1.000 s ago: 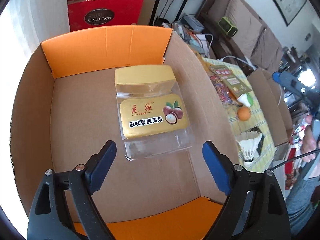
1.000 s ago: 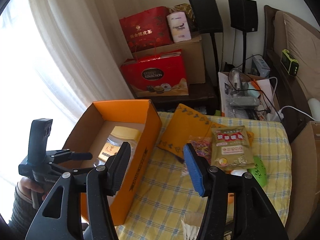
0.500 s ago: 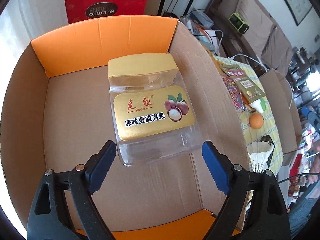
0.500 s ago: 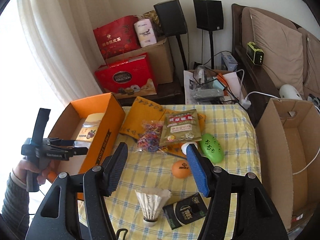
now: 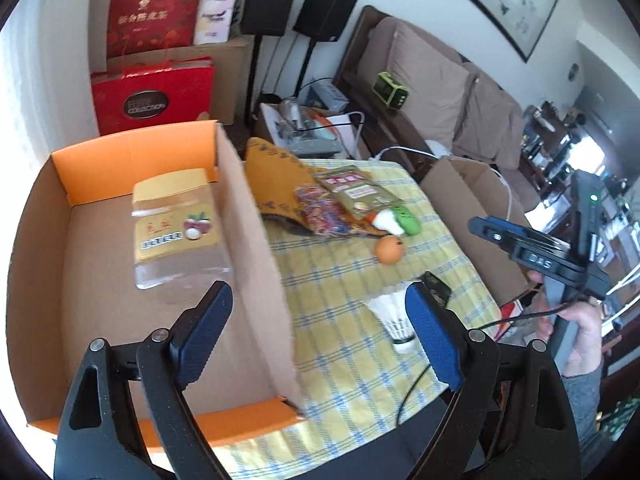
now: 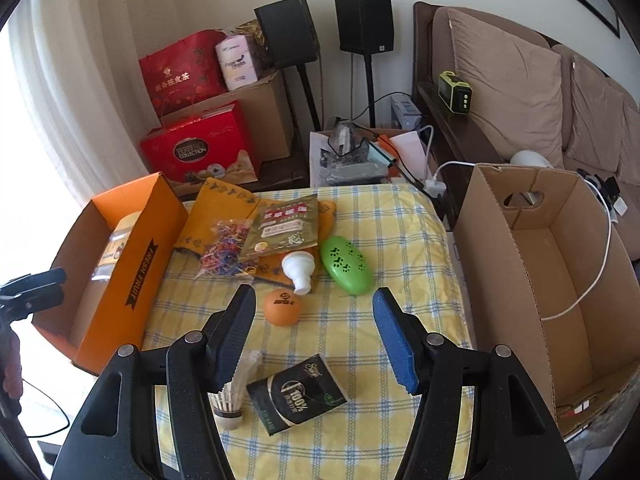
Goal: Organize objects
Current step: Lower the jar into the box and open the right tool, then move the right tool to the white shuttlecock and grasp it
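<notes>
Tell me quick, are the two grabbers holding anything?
Left gripper: open, holding nothing.
Right gripper: open, holding nothing.

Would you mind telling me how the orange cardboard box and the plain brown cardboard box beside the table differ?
The orange cardboard box sits on the checked tablecloth; the brown cardboard box stands beside the table. The orange box is shallow, the brown one deeper. The orange box holds a clear jar; the brown one shows only a white cable. Both are open-topped.

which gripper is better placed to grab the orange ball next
Right, probably. The right gripper hangs open, empty, just above the orange ball. The left gripper straddles the orange box wall.
</notes>
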`<act>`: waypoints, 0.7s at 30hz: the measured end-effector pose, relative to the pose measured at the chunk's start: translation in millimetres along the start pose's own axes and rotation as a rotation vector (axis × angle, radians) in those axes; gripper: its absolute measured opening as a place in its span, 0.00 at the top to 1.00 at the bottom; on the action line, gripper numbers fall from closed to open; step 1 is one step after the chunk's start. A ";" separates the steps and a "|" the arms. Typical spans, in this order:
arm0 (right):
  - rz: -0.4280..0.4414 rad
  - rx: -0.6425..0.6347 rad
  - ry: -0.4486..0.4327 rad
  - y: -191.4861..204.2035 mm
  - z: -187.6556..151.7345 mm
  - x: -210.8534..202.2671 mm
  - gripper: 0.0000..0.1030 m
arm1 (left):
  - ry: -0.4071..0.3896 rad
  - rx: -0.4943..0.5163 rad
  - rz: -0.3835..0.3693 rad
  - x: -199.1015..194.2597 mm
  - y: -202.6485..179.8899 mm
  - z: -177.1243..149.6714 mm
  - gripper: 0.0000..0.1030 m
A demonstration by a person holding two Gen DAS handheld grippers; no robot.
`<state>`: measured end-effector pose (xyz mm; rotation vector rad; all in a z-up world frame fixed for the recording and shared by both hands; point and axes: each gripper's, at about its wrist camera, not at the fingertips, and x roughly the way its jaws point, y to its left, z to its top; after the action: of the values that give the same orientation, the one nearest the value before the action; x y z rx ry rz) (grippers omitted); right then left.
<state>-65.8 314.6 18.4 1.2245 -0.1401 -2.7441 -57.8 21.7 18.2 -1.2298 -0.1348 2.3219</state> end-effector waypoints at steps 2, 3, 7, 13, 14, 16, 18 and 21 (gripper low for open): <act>-0.011 0.009 -0.004 -4.1 -2.0 0.3 0.39 | -0.001 0.030 -0.018 7.0 -24.0 -3.5 0.16; -0.019 0.010 -0.006 -5.6 -2.6 0.7 0.39 | -0.001 0.043 -0.023 10.8 -33.1 -4.9 0.16; -0.036 0.011 -0.012 -10.3 -5.2 -1.4 0.39 | 0.008 0.076 -0.009 29.0 -60.5 -10.8 0.16; -0.049 0.005 -0.018 -15.2 -7.7 -2.9 0.36 | 0.023 0.067 0.026 58.2 -84.6 -19.3 0.15; -0.049 0.006 -0.020 -16.1 -8.5 -2.8 0.30 | 0.025 0.064 0.026 62.3 -86.9 -20.1 0.15; -0.052 0.005 -0.028 -18.0 -10.5 -2.6 0.21 | 0.030 0.059 0.028 70.8 -89.3 -26.8 0.15; -0.063 0.006 -0.033 -20.5 -11.7 -1.4 0.19 | 0.038 0.050 0.036 78.4 -92.2 -29.5 0.14; -0.072 0.019 -0.036 -26.5 -13.3 -0.4 0.16 | 0.059 0.037 0.046 90.2 -97.0 -33.8 0.10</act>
<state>-57.8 340.5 6.2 1.2078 -0.1286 -2.8340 -35.2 144.0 -38.7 -1.2946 -0.0439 2.3135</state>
